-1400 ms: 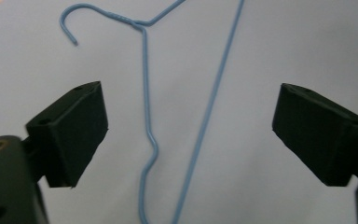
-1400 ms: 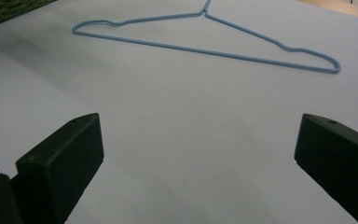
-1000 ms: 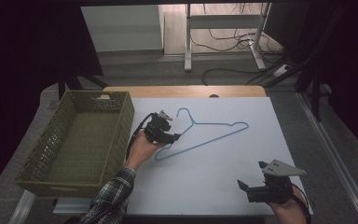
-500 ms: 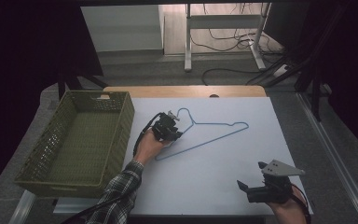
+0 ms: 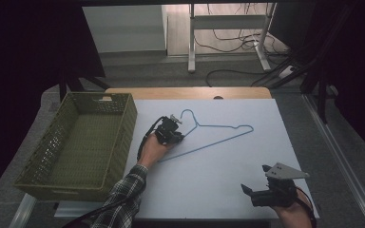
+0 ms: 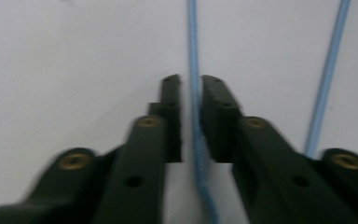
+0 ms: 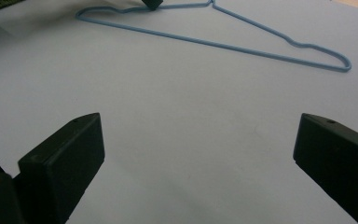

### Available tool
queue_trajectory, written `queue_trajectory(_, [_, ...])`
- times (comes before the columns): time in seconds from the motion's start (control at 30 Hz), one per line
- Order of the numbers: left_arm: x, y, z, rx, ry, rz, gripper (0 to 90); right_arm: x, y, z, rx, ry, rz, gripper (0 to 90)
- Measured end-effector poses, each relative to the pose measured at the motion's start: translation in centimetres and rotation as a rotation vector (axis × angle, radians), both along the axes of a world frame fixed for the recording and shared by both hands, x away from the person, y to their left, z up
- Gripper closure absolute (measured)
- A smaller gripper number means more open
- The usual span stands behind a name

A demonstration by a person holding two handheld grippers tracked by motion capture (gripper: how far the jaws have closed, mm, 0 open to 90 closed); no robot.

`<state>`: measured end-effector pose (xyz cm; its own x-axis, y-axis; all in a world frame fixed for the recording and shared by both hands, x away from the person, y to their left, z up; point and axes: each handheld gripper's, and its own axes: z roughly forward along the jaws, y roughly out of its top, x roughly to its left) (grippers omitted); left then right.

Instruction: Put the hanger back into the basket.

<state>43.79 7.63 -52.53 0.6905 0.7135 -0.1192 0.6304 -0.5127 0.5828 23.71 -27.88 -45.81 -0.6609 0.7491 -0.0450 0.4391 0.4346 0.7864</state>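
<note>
Your left gripper (image 5: 173, 134) is clamped on the hanger (image 5: 218, 135) at centre frame, basket (image 5: 83, 142) just left, while your right gripper (image 5: 259, 190) gapes lower right.

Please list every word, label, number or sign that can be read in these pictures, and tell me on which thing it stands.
There is no readable text here. The blue wire hanger, the green basket, the white table sheet, the left gripper and the right gripper all show plain surfaces with no words, labels or numbers.
</note>
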Motion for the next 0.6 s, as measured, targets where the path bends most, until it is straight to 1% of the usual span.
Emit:
queue_trajectory(0.2, [-0.4, 0.0, 0.0, 0.001, -0.028, -0.006, 87.0, 0.0, 0.1, 0.0, -0.001, 0.001, -0.002, 1.8])
queue_trajectory(0.27, [-0.5, 0.1, 0.1, -0.006, -0.032, -0.008, 87.0, 0.1, 0.1, 0.2, 0.005, 0.001, -0.001, 1.8])
queue_trajectory(0.37, [-0.8, 0.3, 0.5, -0.015, -0.051, -0.009, 87.0, 0.4, 0.2, 0.4, 0.012, 0.004, -0.01, 1.8])
queue_trajectory(0.4, [-0.9, 0.4, 0.7, -0.021, -0.063, -0.008, 87.0, 0.6, 0.3, 0.6, 0.013, 0.007, -0.016, 1.9])
queue_trajectory(0.43, [-1.0, 0.5, 0.8, -0.024, -0.063, -0.009, 87.0, 0.9, 0.4, 0.8, 0.013, 0.008, -0.023, 2.1])
queue_trajectory(0.5, [-1.3, 0.7, 1.1, -0.037, -0.081, -0.01, 87.0, 1.4, 0.6, 1.3, 0.023, 0.019, -0.034, 2.1])
queue_trajectory(0.57, [-1.5, 0.7, 1.2, -0.042, -0.094, -0.01, 87.0, 2.4, 1.0, 1.9, 0.025, 0.034, -0.051, 2.1])
queue_trajectory(0.6, [-1.7, 0.7, 1.2, -0.051, -0.098, -0.01, 87.0, 2.9, 1.3, 2.2, 0.022, 0.034, -0.051, 2.1])
